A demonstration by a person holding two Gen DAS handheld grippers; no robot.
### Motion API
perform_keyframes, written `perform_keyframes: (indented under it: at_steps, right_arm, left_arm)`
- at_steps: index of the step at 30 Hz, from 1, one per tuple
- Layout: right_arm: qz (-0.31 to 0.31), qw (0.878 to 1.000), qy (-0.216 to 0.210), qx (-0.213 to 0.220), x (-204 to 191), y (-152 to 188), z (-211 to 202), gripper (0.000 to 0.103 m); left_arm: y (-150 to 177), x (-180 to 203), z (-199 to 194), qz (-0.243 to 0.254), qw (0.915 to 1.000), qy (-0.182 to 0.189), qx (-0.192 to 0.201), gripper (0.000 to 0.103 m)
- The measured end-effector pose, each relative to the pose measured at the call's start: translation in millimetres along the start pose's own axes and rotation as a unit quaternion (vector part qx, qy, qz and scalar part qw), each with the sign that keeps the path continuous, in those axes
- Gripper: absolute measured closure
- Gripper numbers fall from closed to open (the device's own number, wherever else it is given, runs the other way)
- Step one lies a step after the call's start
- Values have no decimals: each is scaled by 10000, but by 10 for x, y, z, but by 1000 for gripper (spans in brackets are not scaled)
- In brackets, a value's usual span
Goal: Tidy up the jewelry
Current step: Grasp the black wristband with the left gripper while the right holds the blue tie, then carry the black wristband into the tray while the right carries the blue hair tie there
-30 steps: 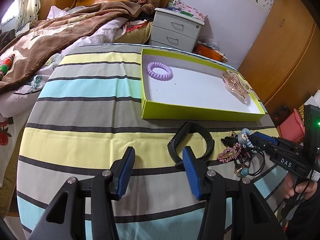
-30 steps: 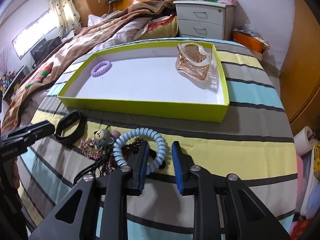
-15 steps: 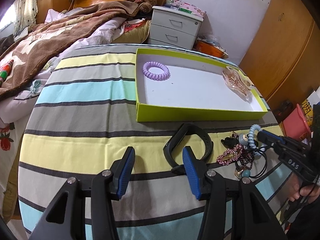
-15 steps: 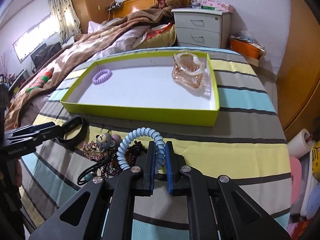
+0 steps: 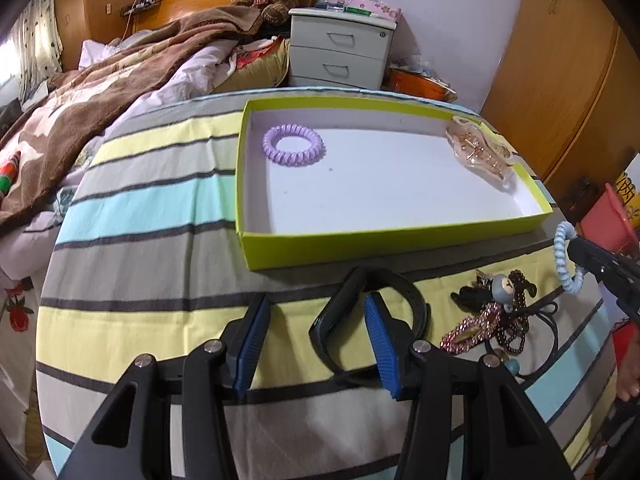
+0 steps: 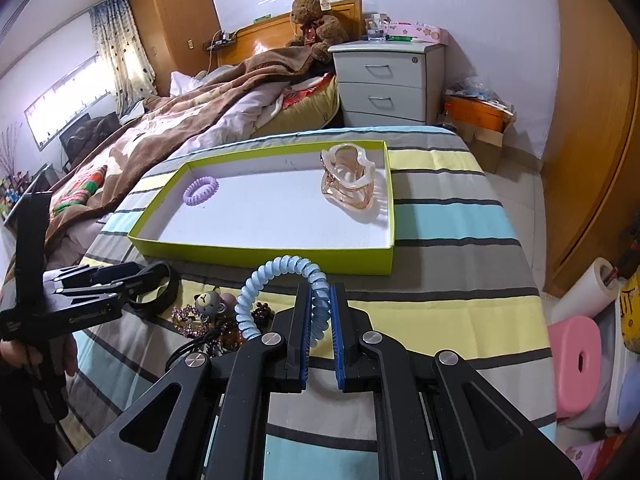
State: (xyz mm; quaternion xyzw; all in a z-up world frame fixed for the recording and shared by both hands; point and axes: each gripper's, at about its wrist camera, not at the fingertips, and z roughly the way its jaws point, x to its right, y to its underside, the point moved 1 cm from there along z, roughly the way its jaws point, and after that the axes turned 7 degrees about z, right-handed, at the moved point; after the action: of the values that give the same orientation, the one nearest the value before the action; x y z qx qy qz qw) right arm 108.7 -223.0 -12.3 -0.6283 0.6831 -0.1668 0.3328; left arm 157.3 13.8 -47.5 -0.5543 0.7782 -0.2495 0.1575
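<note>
The right gripper [image 6: 320, 312] is clamped on one side of a pale blue spiral hair tie [image 6: 280, 280], holding it clear of the striped table [image 6: 440, 240] just short of the green tray [image 6: 260, 250], where a purple coil tie [image 6: 201, 191] and a clear pink claw clip [image 6: 348, 178] already lie. Light, springy and soft, the coil looks likely to stretch or twist under a loose pinch, so a grip across its thickness seems safest. The left gripper [image 5: 316, 340] hangs open and empty over a black wristband [image 5: 372, 316], beside the remaining jewelry pile [image 5: 492, 316].
</note>
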Motion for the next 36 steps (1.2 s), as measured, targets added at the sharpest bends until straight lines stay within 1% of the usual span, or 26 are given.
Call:
perform_keyframes:
  at_steps: [3, 5, 7, 8, 10, 15, 17, 18, 28, 36]
  right_arm:
    - [14, 10000, -21, 6, -12, -2, 7, 93]
    - [10, 10000, -37, 2, -21, 13, 13, 93]
    - [0, 10000, -39, 2, -22, 15, 14, 93]
    - [2, 10000, -46, 1, -23, 15, 14, 93]
    - [10, 10000, -52, 3, -26, 15, 11, 93]
    - [6, 10000, -72, 18, -36, 10, 0, 93]
    - [4, 10000, -68, 21, -36, 13, -4, 93]
    - [3, 10000, -74, 21, -35, 12, -4, 93]
    - [18, 9999, -99, 73, -40, 14, -67, 93]
    - [-13, 9998, -113, 180, -66, -7, -171, 93]
  left_arm:
    - [-13, 57, 41, 179, 9998, -118, -24, 52]
    - [-15, 89, 47, 238, 9995, -212, -42, 55]
    - [-17, 118, 44, 272, 9994, -194, -52, 63]
    - [-16, 128, 44, 288, 9993, -221, -56, 66]
    - [-16, 162, 39, 364, 9990, -245, -72, 75]
    - [-9, 192, 30, 402, 9988, -284, -73, 78]
    - [-5, 198, 24, 404, 9988, -266, -73, 84]
    - [1, 205, 14, 395, 9989, -247, -72, 89]
    - [39, 193, -56, 297, 9993, -245, -40, 90]
    - [52, 210, -199, 290, 9993, -215, 79, 90]
